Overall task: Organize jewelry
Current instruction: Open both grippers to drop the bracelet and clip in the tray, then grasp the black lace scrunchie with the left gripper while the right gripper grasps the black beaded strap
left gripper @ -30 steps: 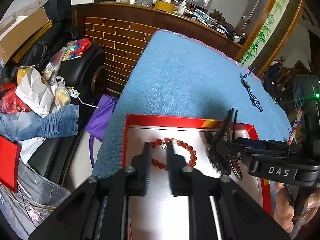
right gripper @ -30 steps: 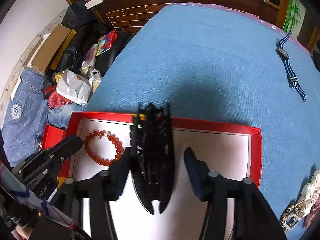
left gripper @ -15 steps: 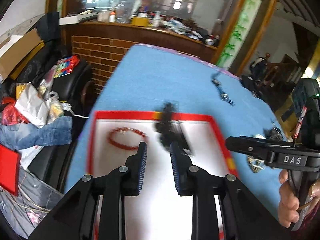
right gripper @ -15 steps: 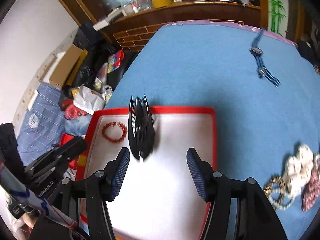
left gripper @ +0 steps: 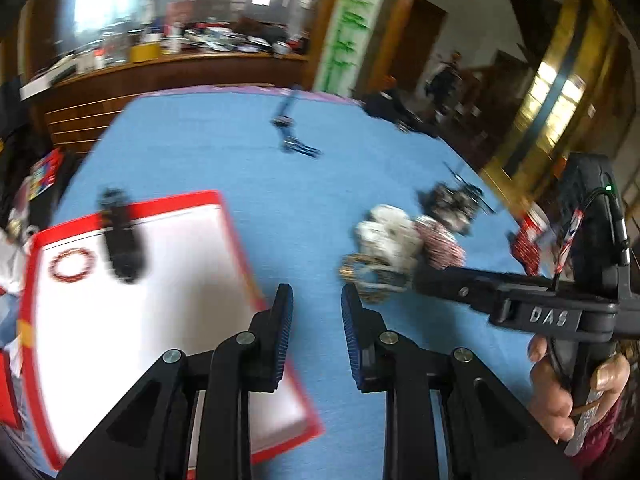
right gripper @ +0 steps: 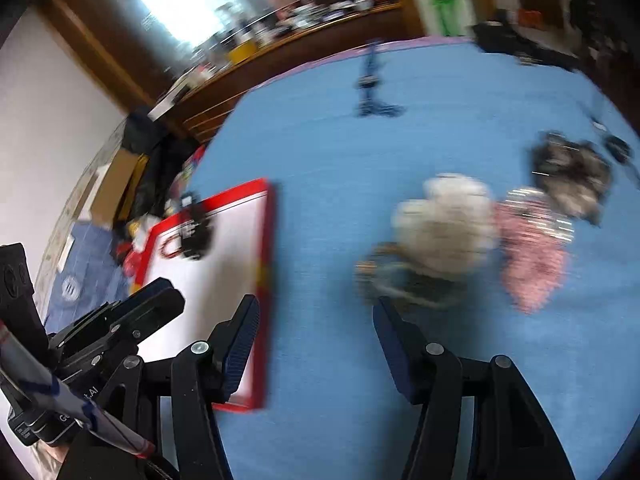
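Observation:
A white tray with a red rim (left gripper: 236,240) (right gripper: 266,240) lies on the blue cloth at the left. In it are a red bead bracelet (left gripper: 71,264) (right gripper: 170,248) and a black claw hair clip (left gripper: 120,240) (right gripper: 196,232). My left gripper (left gripper: 316,312) hovers by the tray's right rim, open with a narrow empty gap. My right gripper (right gripper: 316,312) is open wide and empty over the cloth. Just ahead lies a blurred pile: a white piece (left gripper: 390,236) (right gripper: 444,228), a pink piece (left gripper: 440,244) (right gripper: 532,248), a beaded bracelet (left gripper: 360,276) (right gripper: 400,276) and a dark piece (left gripper: 452,200) (right gripper: 572,176).
A blue strap watch (left gripper: 290,128) (right gripper: 370,84) lies far back on the cloth. A cluttered wooden counter (left gripper: 160,68) runs behind the table. Boxes and bags (right gripper: 120,184) crowd the floor to the left. A hand (left gripper: 560,400) holds the right gripper's handle.
Both grippers have swung right, from over the tray to the blue cloth near the jewelry pile. The black clip and the red bracelet stay in the tray.

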`<state>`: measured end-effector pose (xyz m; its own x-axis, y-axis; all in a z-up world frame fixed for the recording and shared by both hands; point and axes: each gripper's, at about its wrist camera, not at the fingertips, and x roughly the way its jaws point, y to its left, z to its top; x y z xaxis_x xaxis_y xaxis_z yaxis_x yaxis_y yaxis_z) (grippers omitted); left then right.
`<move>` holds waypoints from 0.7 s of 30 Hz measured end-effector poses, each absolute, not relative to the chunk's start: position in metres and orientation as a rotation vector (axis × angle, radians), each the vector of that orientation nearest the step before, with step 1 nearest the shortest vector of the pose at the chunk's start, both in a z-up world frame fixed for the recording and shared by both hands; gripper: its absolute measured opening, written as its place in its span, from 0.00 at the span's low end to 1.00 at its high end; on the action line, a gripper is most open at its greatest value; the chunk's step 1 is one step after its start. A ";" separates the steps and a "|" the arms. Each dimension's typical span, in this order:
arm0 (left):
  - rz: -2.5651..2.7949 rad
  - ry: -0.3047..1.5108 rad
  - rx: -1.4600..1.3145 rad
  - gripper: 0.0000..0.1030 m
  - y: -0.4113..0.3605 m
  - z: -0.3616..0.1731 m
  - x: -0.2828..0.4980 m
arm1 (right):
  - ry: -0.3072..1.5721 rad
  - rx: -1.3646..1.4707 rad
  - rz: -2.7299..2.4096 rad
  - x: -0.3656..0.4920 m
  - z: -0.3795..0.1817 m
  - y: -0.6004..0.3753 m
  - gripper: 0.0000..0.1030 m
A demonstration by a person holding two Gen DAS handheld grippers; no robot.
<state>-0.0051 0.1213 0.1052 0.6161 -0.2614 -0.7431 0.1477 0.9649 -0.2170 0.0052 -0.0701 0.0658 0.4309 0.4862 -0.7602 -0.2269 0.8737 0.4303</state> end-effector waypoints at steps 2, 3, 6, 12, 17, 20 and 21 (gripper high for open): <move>-0.261 0.895 -0.118 0.23 0.097 0.101 0.003 | 1.028 0.301 0.401 0.004 0.065 -0.106 0.62; -0.277 0.906 -0.112 0.23 0.084 0.099 0.008 | 1.024 0.306 0.368 0.003 0.064 -0.126 0.62; -0.319 0.929 -0.097 0.23 0.055 0.095 0.023 | 1.012 0.343 0.262 0.005 0.064 -0.189 0.62; -0.364 0.962 -0.077 0.23 -0.003 0.090 0.060 | 0.989 0.339 0.069 0.052 0.073 -0.273 0.54; -0.379 0.992 -0.067 0.23 -0.021 0.077 0.076 | 0.999 0.271 0.048 0.103 0.069 -0.284 0.41; -0.378 1.007 -0.048 0.23 -0.020 0.071 0.082 | 1.007 0.232 0.014 0.136 0.060 -0.283 0.33; -0.377 1.007 -0.043 0.23 -0.018 0.070 0.085 | 1.011 0.214 -0.003 0.148 0.057 -0.280 0.32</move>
<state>0.0848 -0.0180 0.0704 0.4756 -0.3281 -0.8161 0.2886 0.9347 -0.2076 0.1476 -0.2804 0.0565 0.5329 0.0962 -0.8407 0.1013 0.9791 0.1762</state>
